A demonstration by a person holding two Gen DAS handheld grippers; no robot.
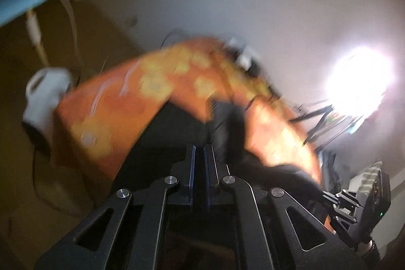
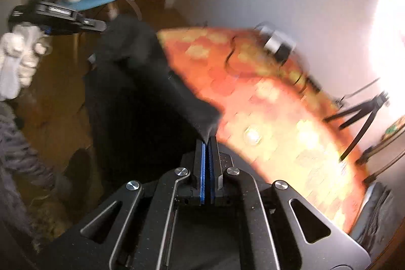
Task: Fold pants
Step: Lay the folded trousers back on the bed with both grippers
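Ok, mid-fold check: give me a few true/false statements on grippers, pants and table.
1. The right gripper is shut on the pants. True.
2. The pants are white. False: they are black.
3. The table has an orange patterned cover. True.
4. The left gripper holds nothing. False: in the right wrist view it grips the pants' other end.
5. The pants lie folded flat. False: they hang lifted between the grippers.
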